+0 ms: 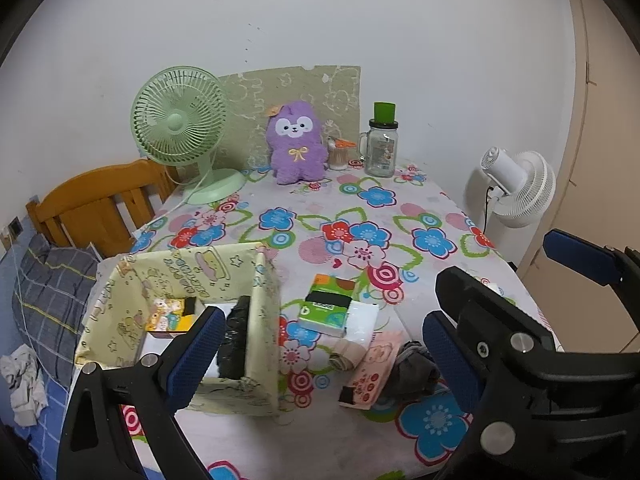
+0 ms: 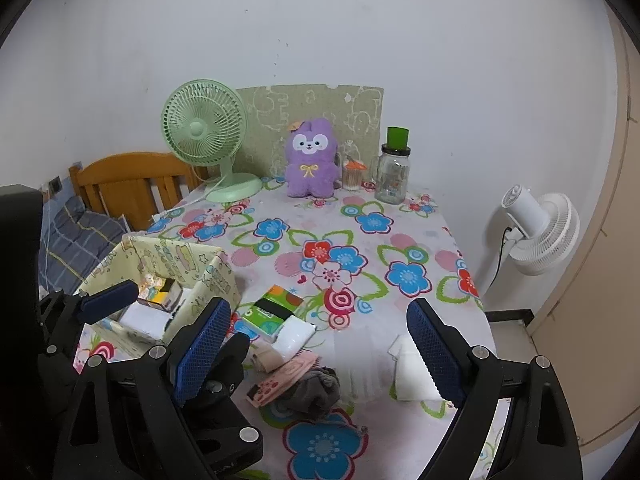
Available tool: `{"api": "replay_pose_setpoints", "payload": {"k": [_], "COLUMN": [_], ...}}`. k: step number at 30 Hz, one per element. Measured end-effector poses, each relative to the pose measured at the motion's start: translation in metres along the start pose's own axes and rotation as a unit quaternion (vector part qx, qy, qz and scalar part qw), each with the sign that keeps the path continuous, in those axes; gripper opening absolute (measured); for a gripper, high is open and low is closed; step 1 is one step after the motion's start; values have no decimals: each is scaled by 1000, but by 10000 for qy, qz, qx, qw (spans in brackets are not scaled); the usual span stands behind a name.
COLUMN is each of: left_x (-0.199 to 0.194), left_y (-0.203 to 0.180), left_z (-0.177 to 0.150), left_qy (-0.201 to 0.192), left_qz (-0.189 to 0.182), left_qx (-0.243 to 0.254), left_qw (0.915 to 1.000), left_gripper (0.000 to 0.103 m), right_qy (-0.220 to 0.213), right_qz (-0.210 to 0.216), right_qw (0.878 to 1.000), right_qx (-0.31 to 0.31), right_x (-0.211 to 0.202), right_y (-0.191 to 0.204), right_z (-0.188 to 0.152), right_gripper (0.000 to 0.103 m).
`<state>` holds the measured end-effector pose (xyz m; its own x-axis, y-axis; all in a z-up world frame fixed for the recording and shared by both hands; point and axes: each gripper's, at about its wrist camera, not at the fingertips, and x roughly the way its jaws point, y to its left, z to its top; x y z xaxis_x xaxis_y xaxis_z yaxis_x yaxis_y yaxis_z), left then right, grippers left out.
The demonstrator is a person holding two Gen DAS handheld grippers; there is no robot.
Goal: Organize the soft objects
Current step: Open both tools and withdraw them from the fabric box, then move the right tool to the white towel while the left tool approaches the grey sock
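Note:
A pale yellow fabric box [image 1: 264, 304] [image 2: 216, 280] stands at the table's left front, with small packs and a black roll [image 1: 236, 336] inside. Right of it lie a green tissue pack [image 1: 326, 308] [image 2: 272, 310], a white pack [image 1: 364, 320] [image 2: 296, 334], a beige roll [image 1: 344, 354] [image 2: 268, 358], a pink pouch [image 1: 370, 372] [image 2: 284, 378] and a grey sock [image 1: 412, 372] [image 2: 316, 394]. A white cloth [image 2: 412, 372] lies further right. My left gripper [image 1: 324, 356] is open and empty above these. My right gripper [image 2: 320, 356] is open and empty; it also shows in the left wrist view [image 1: 508, 276].
A green desk fan [image 1: 180, 128], purple plush toy [image 1: 296, 144], toothpick jar [image 1: 338, 154] and glass jar with green cup [image 1: 382, 144] stand along the back of the flowered table [image 1: 440, 432]. A wooden chair [image 1: 100, 208] is left, a white floor fan [image 1: 516, 188] right.

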<state>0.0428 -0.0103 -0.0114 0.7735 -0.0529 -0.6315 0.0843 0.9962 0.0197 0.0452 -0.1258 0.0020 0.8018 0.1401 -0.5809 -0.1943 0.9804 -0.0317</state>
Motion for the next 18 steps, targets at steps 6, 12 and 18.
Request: {"api": "replay_pose_setpoints", "payload": {"k": [6, 12, 18], "left_x": [12, 22, 32], "left_y": [-12, -24, -33], "left_z": [-1, -2, -1], "left_qy": [113, 177, 261], "left_qz": [-98, -139, -194], "left_qx": [30, 79, 140], "left_qw": [9999, 9997, 9994], "left_gripper": [99, 97, 93], "right_qy": [40, 121, 185], "right_qz": [-44, -121, -206], "right_qw": [10000, 9998, 9995], "right_qx": [44, 95, 166], "right_x": [8, 15, 24], "right_y": [-13, -26, -39], "right_z": [-5, -9, -13], "right_gripper": [92, 92, 92]}}
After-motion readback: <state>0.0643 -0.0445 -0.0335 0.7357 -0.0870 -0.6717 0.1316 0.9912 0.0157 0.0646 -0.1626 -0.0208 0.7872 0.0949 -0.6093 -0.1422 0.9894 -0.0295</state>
